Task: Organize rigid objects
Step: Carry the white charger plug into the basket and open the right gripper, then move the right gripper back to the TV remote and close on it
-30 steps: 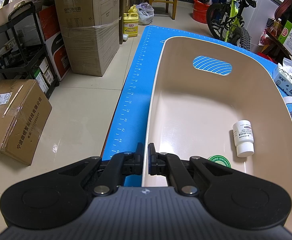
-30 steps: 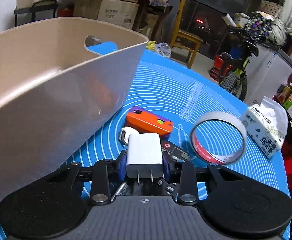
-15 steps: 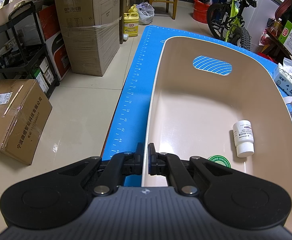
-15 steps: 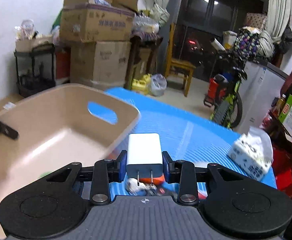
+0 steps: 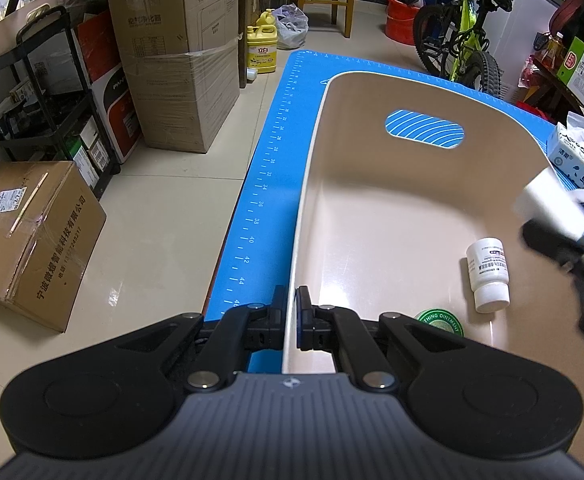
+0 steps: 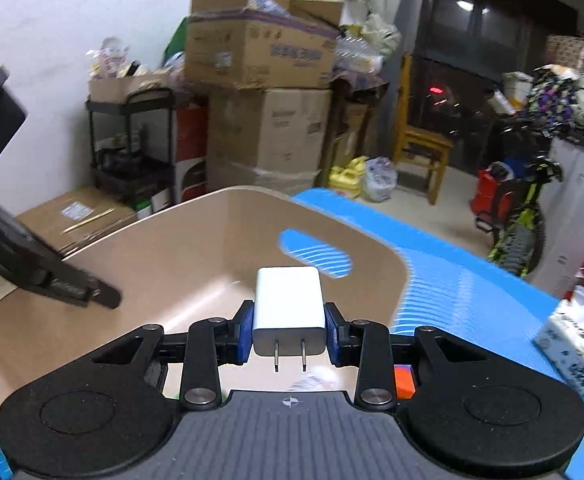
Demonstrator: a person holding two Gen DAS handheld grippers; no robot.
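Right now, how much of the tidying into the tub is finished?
Done: a white bottle and a green tin lie in the tub. In hand: the right gripper carries a white charger above it while the left gripper pinches the rim. Left: an orange item outside.

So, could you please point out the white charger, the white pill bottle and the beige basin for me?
white charger (image 6: 288,304): right wrist view, on its flat top face.
white pill bottle (image 5: 488,270): left wrist view, on its labelled side.
beige basin (image 5: 308,184): left wrist view, on its left wall.

A bottle (image 5: 488,272) lies in the tub (image 5: 372,208), beside a tin (image 5: 438,320).
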